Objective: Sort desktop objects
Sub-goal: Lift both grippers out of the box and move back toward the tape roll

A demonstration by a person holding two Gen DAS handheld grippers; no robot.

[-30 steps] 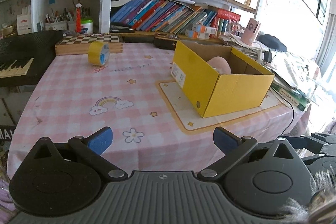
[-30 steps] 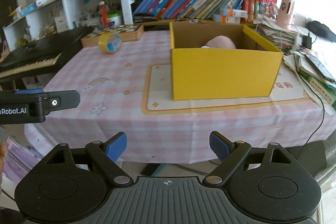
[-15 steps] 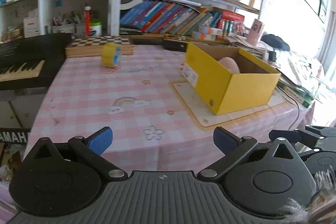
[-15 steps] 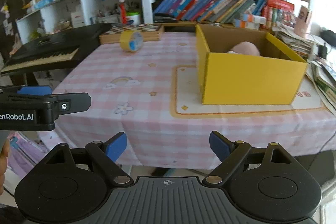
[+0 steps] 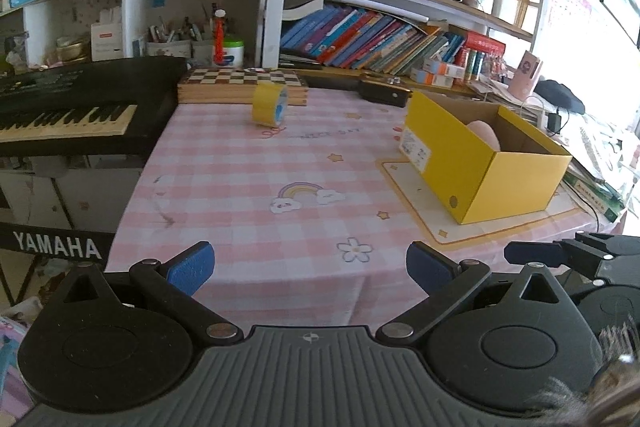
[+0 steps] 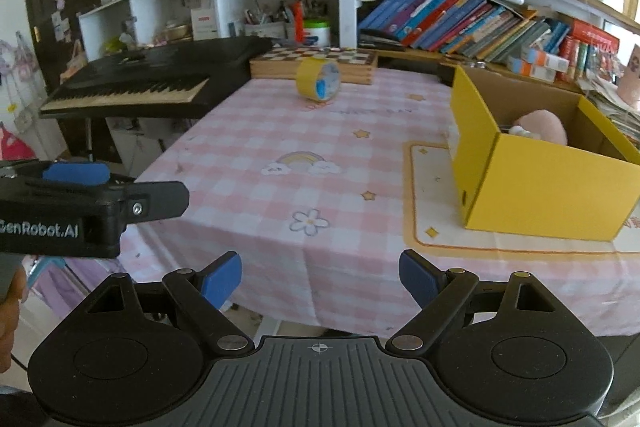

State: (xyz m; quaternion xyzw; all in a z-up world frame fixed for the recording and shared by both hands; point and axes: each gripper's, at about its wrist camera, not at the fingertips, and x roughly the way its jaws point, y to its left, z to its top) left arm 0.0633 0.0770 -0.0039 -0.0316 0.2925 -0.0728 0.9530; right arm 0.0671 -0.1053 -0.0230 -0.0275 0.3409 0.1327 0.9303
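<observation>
Blue-padded fingers of the left gripper [image 5: 308, 265] are spread wide with nothing between them, held off the near edge of the table [image 5: 248, 195]; the right gripper [image 6: 320, 277] is likewise spread and empty. Only the right wrist view shows the left gripper from its side, at the left of the frame; the left view catches the right one at its right edge. Farther on, right of centre, a yellow box [image 5: 500, 179] stands on a mat with a pink plush [image 6: 544, 125] inside. At the far end a yellow tape roll [image 5: 269, 103] stands on edge, just before a chessboard [image 5: 240, 83]; a keyboard [image 5: 72, 107] sits off to the left
</observation>
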